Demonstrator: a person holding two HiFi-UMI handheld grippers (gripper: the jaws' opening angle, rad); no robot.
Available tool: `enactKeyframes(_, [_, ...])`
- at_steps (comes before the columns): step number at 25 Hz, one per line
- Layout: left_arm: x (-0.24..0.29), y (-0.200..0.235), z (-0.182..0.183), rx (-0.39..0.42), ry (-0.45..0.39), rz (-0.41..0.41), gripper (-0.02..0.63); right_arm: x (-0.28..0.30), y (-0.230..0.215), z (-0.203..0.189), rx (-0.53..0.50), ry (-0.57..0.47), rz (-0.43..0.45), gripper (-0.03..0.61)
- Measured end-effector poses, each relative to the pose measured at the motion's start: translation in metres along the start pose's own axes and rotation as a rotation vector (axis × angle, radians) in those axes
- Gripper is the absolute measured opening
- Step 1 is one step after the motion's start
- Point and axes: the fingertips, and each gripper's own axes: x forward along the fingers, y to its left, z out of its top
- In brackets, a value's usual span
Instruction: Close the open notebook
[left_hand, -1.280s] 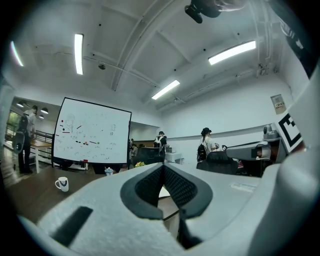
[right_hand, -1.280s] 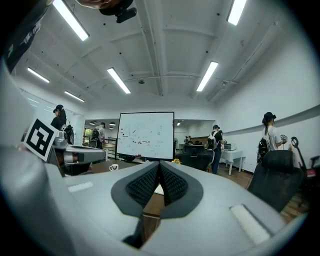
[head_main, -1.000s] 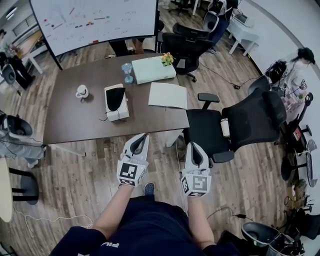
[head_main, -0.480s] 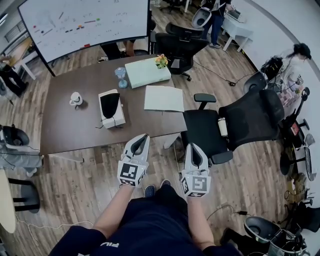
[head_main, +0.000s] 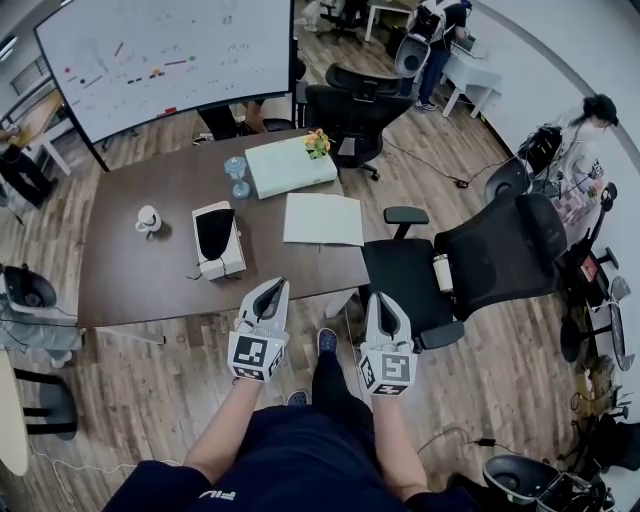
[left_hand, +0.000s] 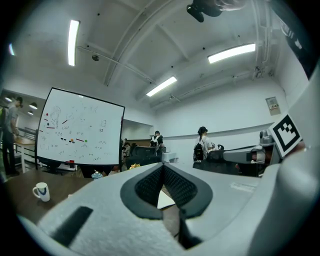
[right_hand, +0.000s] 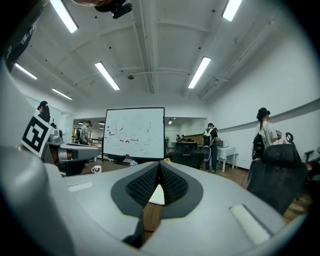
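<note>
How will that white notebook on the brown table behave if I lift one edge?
The notebook lies flat and thin, so it will probably flex when lifted. It looks light, so a push may slide it across the smooth table.

On the table (head_main: 130, 275), the notebook (head_main: 323, 219) lies toward the right end, the box (head_main: 217, 240) at the middle and the mug (head_main: 148, 219) toward the left. The glass (head_main: 238, 175), case (head_main: 290, 165) and flowers (head_main: 318, 143) sit along its far edge. Behind the table is the whiteboard (head_main: 165, 55); to its right, a chair (head_main: 470, 260). I hold my left gripper (head_main: 275, 285) and right gripper (head_main: 377, 299) at its near edge.
</note>
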Motion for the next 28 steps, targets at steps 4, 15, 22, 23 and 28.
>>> enactKeyframes(4, [0.019, 0.010, -0.002, -0.001, -0.004, 0.006, -0.014, 0.020, -0.012, 0.002, -0.015, -0.011, -0.001, 0.006])
enactKeyframes(15, [0.075, 0.030, 0.003, 0.003, -0.013, 0.021, -0.014, 0.077, -0.046, 0.011, -0.020, -0.020, 0.014, 0.006])
enactKeyframes(22, [0.104, 0.044, 0.003, 0.017, -0.010, 0.043, -0.014, 0.113, -0.061, 0.012, -0.015, -0.017, 0.028, 0.006])
enactKeyframes(23, [0.108, 0.047, 0.002, 0.015, -0.005, 0.048, -0.014, 0.118, -0.063, 0.012, -0.014, -0.016, 0.032, 0.006])
enactKeyframes(28, [0.127, 0.058, -0.001, 0.014, 0.011, 0.067, -0.014, 0.142, -0.072, 0.013, -0.007, -0.011, 0.045, 0.006])
